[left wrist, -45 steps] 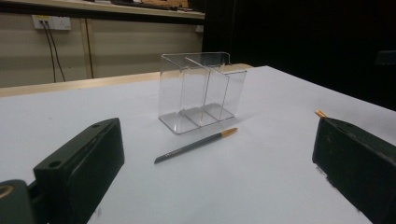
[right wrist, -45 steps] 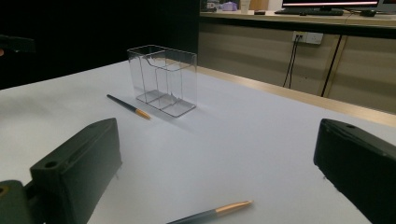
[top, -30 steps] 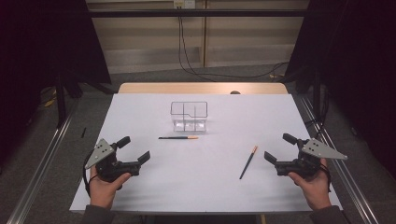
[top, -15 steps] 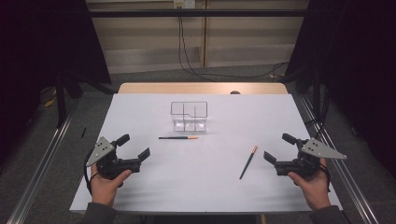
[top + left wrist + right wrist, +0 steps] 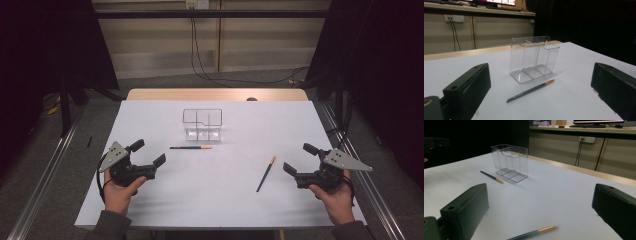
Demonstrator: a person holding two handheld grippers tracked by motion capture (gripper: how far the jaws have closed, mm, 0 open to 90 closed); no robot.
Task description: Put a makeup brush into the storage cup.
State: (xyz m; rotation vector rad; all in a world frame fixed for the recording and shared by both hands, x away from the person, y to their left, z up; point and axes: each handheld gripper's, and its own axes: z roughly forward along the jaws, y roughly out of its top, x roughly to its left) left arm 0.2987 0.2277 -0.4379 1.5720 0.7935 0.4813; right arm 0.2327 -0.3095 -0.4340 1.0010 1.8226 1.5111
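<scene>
A clear acrylic box (image 5: 202, 124) with compartments stands upright at the table's middle back. A dark pen with an orange tip (image 5: 191, 147) lies crosswise just in front of it. A second pen (image 5: 266, 173) lies slanted to the front right. My left gripper (image 5: 148, 152) is open at the front left, aimed at the box (image 5: 534, 58) and the first pen (image 5: 530, 90), with nothing between its jaws. My right gripper (image 5: 300, 158) is open at the front right, a short way right of the second pen (image 5: 534, 233), and faces the box (image 5: 510, 161).
A white sheet (image 5: 225, 200) covers the table, with a wooden strip (image 5: 215, 94) bare at the back. Metal rails (image 5: 45, 175) run along both sides. Cables (image 5: 200, 55) hang down the far wall beyond the table.
My left gripper has edged slightly forward and to the right. The right gripper, the box and both pens have stayed put.
</scene>
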